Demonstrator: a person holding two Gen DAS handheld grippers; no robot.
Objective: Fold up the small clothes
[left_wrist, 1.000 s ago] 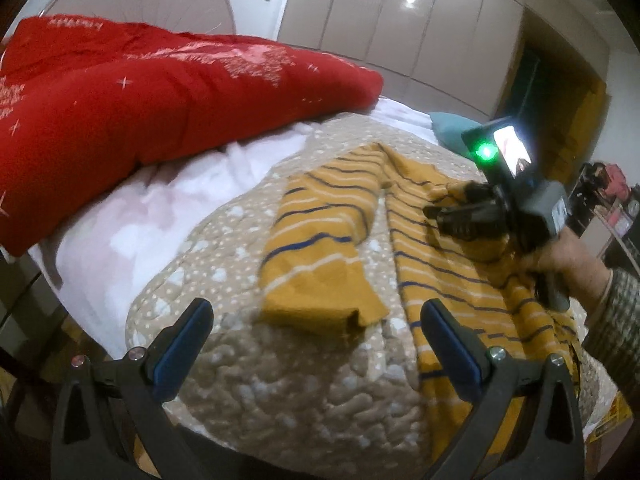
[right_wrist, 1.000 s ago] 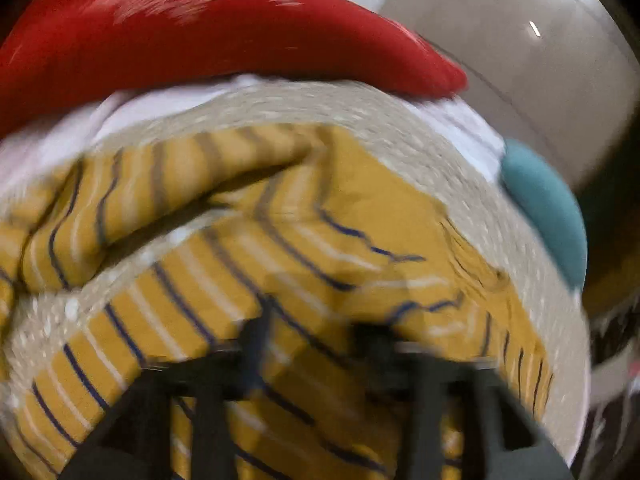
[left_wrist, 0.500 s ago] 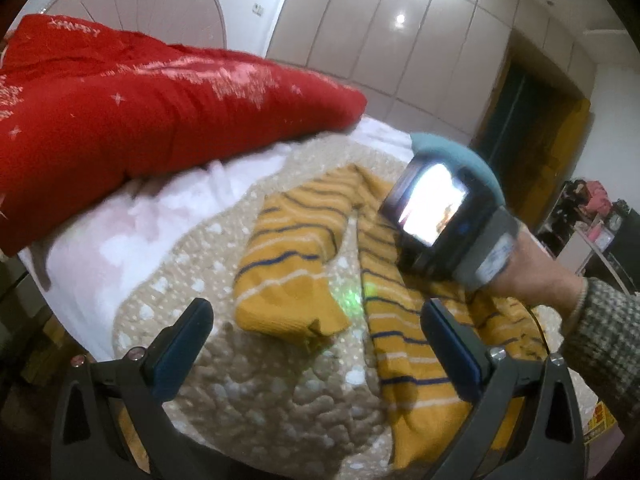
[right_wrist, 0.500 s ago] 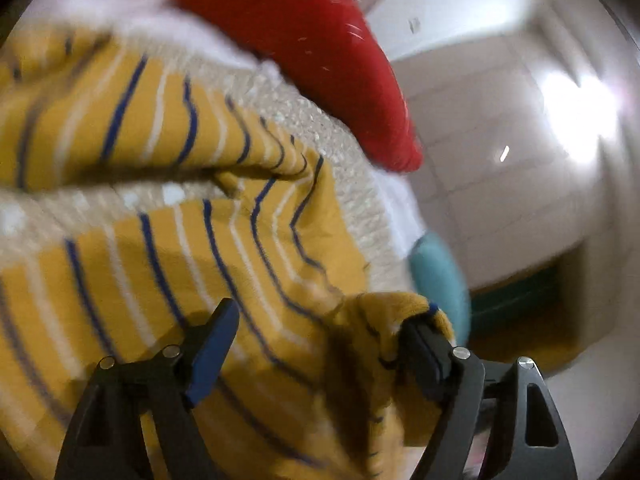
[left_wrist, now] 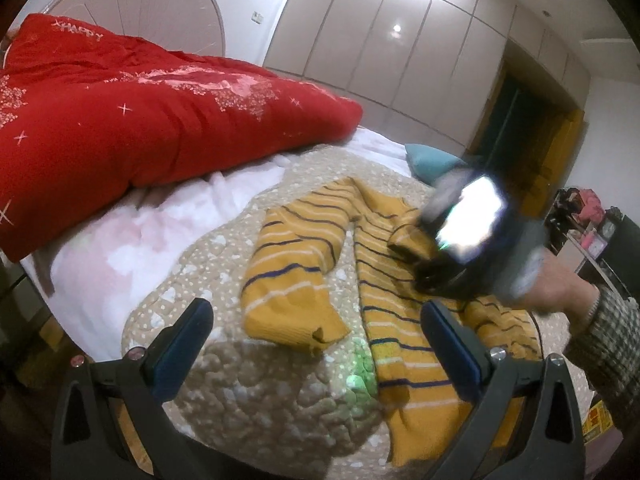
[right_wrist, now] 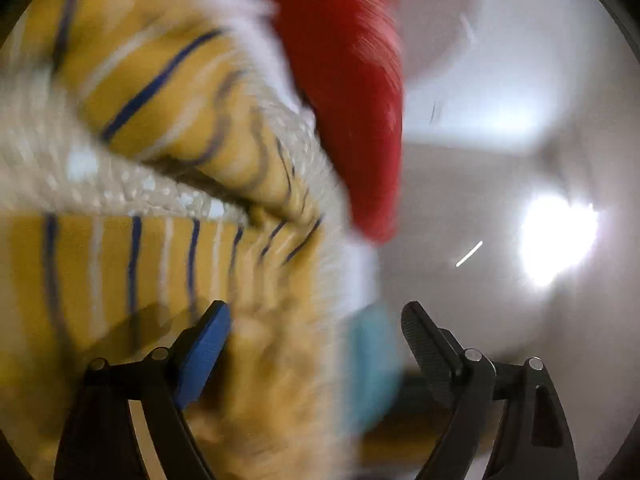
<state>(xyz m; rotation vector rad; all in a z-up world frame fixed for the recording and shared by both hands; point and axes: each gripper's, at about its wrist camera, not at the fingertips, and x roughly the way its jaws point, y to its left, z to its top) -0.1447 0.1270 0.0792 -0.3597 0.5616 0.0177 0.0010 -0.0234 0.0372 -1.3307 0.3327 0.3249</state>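
- Knitwear is the job here: a small mustard sweater (left_wrist: 384,280) with navy and white stripes lies on a beige dotted quilt (left_wrist: 248,384), one sleeve (left_wrist: 292,276) already turned back beside the body.
- Beyond the quilt sit a red duvet (left_wrist: 140,112), a white sheet (left_wrist: 120,248) and a teal cushion (left_wrist: 428,160).
- Left gripper (left_wrist: 316,340) hovers above the near edge of the quilt, fingers wide apart and holding nothing; the sleeve cuff lies between them in the view but lower down.
- Right gripper (right_wrist: 316,340) is over the far side of the sweater, seen as a blur from the left wrist camera. Its own view shows the fingers (right_wrist: 204,352) spread apart; blurred yellow knit fills the gap, and I cannot tell whether any cloth rests on them.
- Handling, as I judge it: the knit looks soft, light and floppy, so it will sag and bunch when lifted and may drag on the textured quilt.
- Best holds seem to be firmer edges: the ribbed hem, a cuff or a shoulder seam, pinched through both layers.
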